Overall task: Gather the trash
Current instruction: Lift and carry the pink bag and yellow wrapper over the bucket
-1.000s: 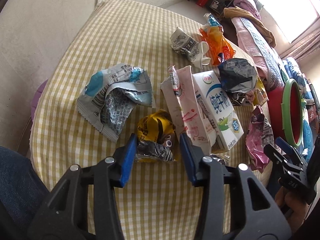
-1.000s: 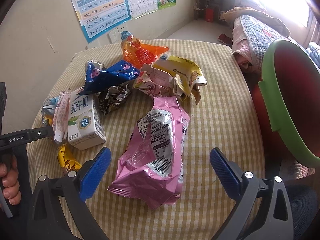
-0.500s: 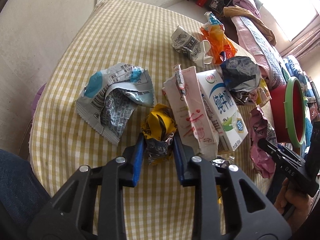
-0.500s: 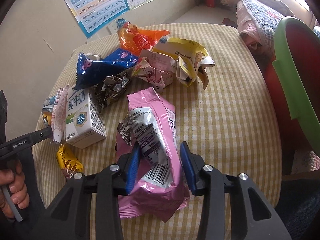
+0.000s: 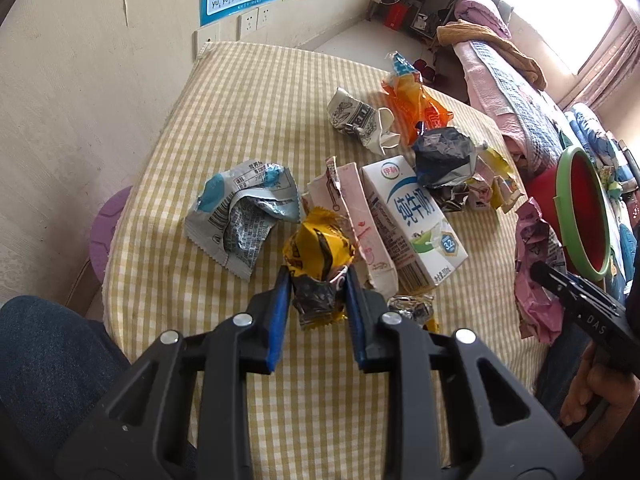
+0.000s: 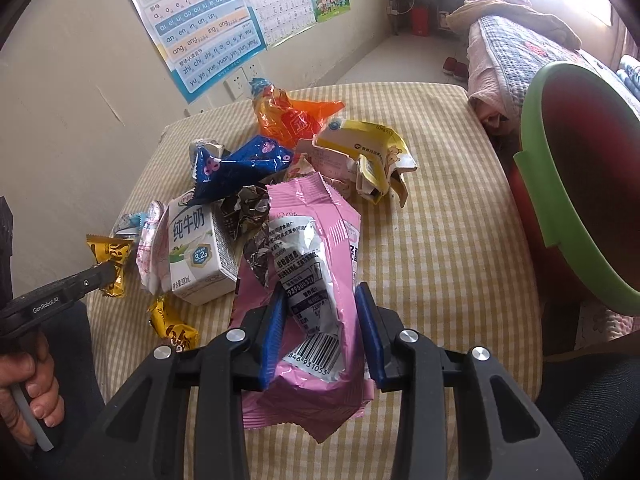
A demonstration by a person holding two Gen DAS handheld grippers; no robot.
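— Checked cloth covers the table. What do the tools grip?

— Left tool, jaws just closed, pinches a yellow wrapper just left of the milk carton. Right tool, also just closed, squeezes a pink bag right of that carton; the red bin stands farther right.

Milk carton on table, left of wrapper; bin right of table
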